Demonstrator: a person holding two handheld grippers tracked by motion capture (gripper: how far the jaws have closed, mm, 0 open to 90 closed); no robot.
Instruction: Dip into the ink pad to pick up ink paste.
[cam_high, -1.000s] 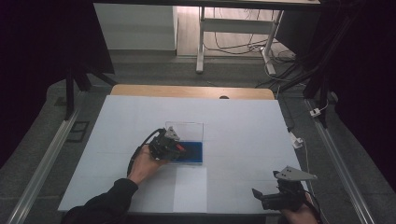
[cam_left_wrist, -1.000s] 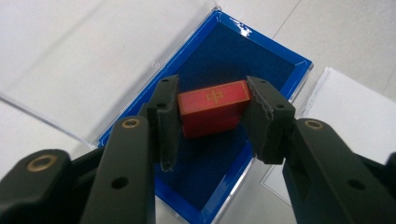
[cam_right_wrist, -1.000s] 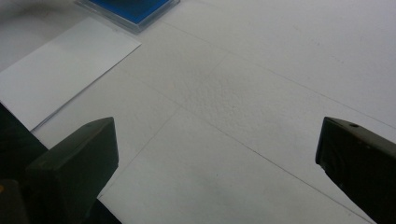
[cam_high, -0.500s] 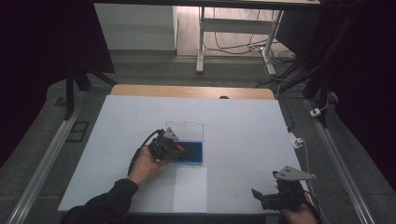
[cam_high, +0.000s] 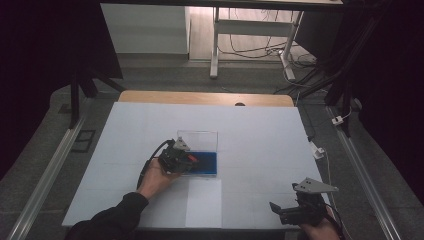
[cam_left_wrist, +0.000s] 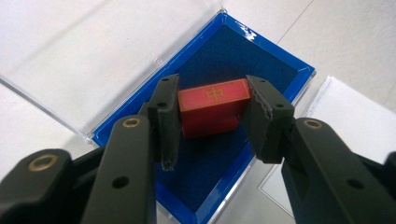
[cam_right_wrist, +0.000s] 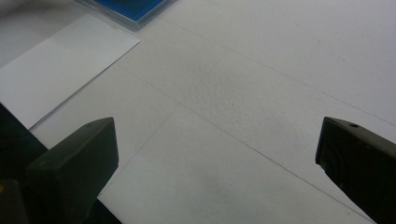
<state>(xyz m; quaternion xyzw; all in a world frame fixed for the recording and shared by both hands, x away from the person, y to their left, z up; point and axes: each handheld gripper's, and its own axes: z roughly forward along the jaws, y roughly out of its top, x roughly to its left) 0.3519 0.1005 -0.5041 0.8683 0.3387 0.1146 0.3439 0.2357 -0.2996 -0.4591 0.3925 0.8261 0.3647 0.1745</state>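
A red block (cam_left_wrist: 212, 108) with a gold mark on its top sits between the jaws of my left gripper (cam_left_wrist: 212, 122), over the dark blue lining of an open case (cam_left_wrist: 261, 65). Both pads press on the block's ends. The case has a blue rim and a clear lid (cam_left_wrist: 84, 51) folded back. In the high view the left gripper (cam_high: 192, 159) is at the left side of the blue case (cam_high: 207, 162), mid-table. My right gripper (cam_high: 275, 211) rests near the table's front right corner, its jaws wide apart over bare white surface (cam_right_wrist: 233, 116) with nothing between them.
A white sheet of paper (cam_high: 204, 202) lies in front of the case, also seen as a sheet (cam_right_wrist: 56, 70) in the right gripper view. The white table (cam_high: 260, 135) has a wooden strip (cam_high: 200, 97) at its far edge. Metal rails (cam_high: 50, 170) run along both sides.
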